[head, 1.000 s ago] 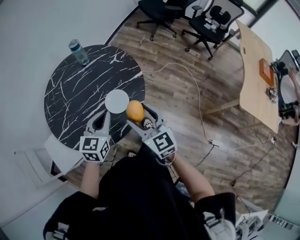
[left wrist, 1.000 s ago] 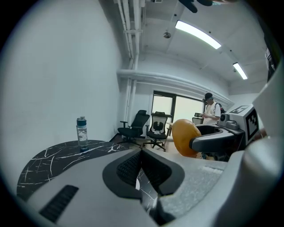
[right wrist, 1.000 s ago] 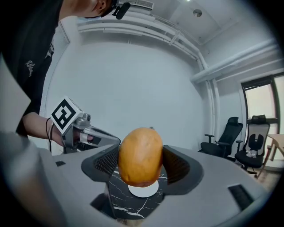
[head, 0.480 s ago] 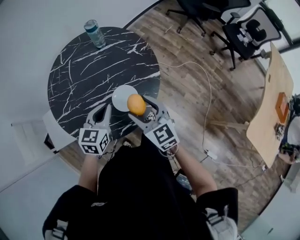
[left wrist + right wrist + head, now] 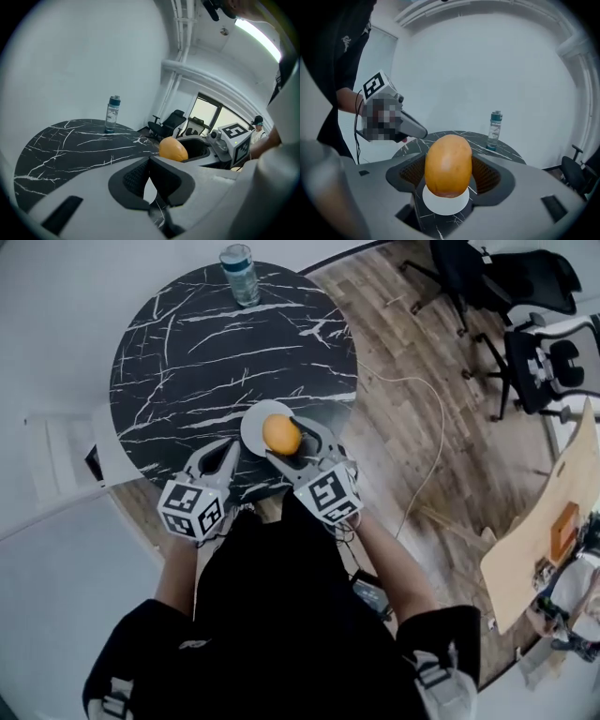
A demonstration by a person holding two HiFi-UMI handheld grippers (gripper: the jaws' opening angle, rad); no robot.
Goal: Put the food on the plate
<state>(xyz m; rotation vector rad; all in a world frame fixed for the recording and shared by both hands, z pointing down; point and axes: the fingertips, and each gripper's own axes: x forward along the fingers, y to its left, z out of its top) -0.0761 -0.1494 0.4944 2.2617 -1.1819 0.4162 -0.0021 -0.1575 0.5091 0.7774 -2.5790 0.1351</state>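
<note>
While both forearms reach forward and slope down, the right gripper (image 5: 284,433) clasps the food over the plate.
Round black white-veined marble table (image 5: 187,352) lies beneath; the left gripper (image 5: 228,448), jaws pressed together and empty, points just beside the small white round plate (image 5: 253,423). The smooth orange egg-shaped food (image 5: 281,435) sits between the right jaws above that plate; contact is unclear. The clear teal-capped water bottle (image 5: 240,274) stands at the far rim, its label unreadable.

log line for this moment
right gripper: shut on orange food, over white plate | left gripper: shut, empty
</note>
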